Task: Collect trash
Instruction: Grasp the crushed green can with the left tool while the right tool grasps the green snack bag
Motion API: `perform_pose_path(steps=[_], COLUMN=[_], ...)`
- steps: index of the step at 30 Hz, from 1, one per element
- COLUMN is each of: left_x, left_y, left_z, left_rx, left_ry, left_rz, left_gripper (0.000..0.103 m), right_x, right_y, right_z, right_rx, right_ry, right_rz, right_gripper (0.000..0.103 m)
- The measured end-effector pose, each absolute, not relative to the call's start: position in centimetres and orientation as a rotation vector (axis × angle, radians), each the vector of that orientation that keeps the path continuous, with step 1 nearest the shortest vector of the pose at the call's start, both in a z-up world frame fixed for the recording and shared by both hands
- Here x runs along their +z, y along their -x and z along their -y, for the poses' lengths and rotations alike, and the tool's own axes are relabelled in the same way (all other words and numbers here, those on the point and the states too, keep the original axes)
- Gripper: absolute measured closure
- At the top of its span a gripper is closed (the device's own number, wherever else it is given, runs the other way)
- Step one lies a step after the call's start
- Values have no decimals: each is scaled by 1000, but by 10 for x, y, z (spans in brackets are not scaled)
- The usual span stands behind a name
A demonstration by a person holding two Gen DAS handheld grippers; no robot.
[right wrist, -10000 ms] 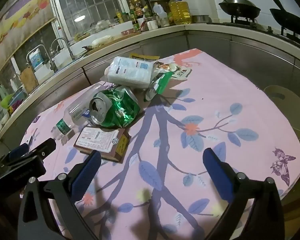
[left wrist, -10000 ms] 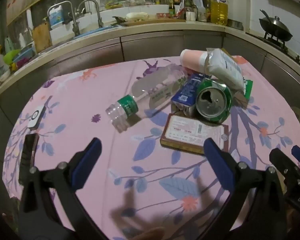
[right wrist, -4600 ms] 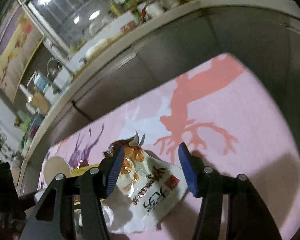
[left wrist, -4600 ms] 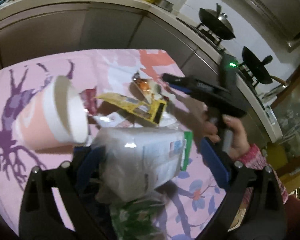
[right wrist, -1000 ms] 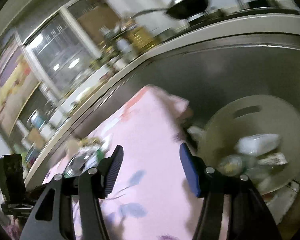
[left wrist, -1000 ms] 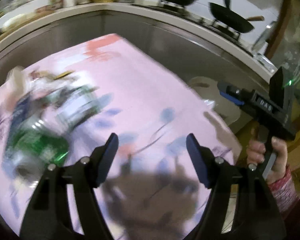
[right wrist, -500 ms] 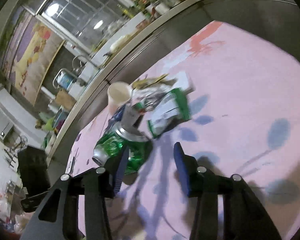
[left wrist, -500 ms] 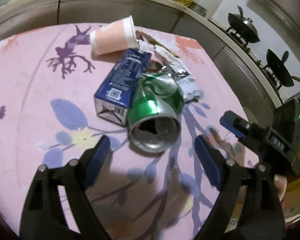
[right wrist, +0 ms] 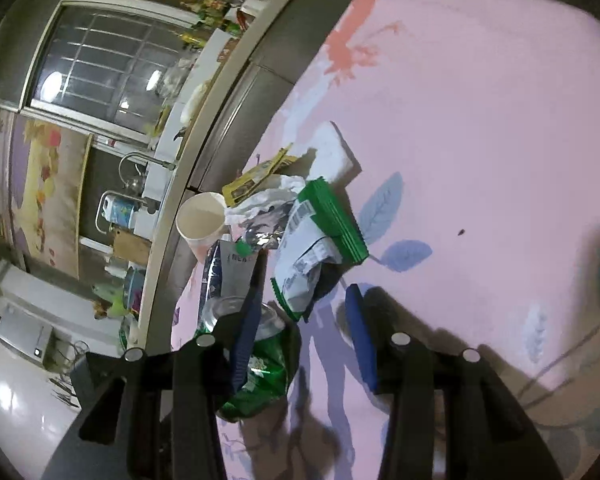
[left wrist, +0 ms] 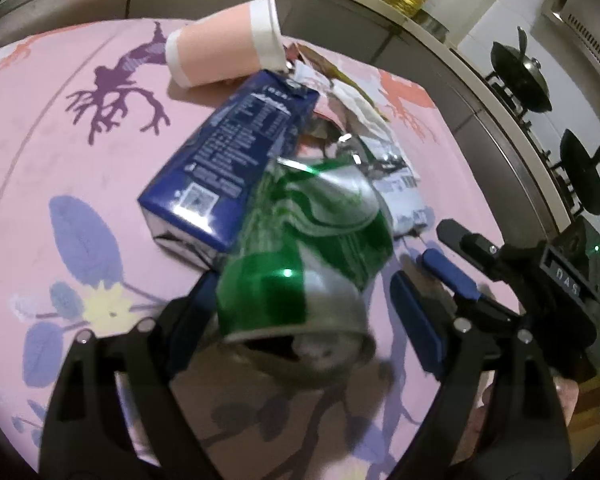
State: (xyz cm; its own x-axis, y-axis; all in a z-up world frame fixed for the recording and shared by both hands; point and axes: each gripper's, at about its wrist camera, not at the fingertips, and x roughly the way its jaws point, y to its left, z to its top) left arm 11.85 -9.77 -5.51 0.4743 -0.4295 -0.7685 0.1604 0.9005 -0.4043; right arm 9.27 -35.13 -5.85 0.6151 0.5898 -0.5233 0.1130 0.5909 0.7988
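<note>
The left claw (left wrist: 300, 312) is pitched steeply down over the pink-clothed worktop (left wrist: 40, 128), and its jaws are closing with the crushed green can (left wrist: 304, 256) between them; whether the pads press on it yet cannot be told, though a gap shows beside the right pad. The can's open end faces the camera. Behind it lie a blue carton (left wrist: 232, 160) and a tipped pink cup (left wrist: 224, 52), with crumpled wrappers (left wrist: 364, 120) towards the worktop's far edge.

The right claw (right wrist: 304, 336) is tilted down more gently and rolled, so the kitchen is seen sideways. Its jaws stand narrow with nothing gripped; the left finger is seen across the can (right wrist: 260, 368), and a green-and-white wrapper (right wrist: 320, 240) lies just ahead. In the left view, the right claw (left wrist: 456, 256) is seen beside the can.
</note>
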Motion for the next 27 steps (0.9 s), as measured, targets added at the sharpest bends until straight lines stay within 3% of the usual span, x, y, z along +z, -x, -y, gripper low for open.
perform_pose_path(steps=[2,15,16,19,27], left_x=[-55,-57,-57,-54,-36], left_y=[-120,-86,-82,-73,-62], left_z=[95,57,52,39,35], left_rx=[-357,-411,-408,-397,-399], left_ry=[279,277,276,276,260], left_rz=[-1008,-1033,-1031,-1027,-992], left_gripper=[47,47,47,47,47], right_x=[-56,-45,-44,-49,-46], right_y=[-98,-124,-124,-124,-99], right_z=[349,311,305,291,282], right_rx=[291,156,155,202,294], right_ry=[-877,-582,-533,-459,-441], right_rz=[-879,-827,-824,-837,-843], right_gripper=[61,61,64,92,102])
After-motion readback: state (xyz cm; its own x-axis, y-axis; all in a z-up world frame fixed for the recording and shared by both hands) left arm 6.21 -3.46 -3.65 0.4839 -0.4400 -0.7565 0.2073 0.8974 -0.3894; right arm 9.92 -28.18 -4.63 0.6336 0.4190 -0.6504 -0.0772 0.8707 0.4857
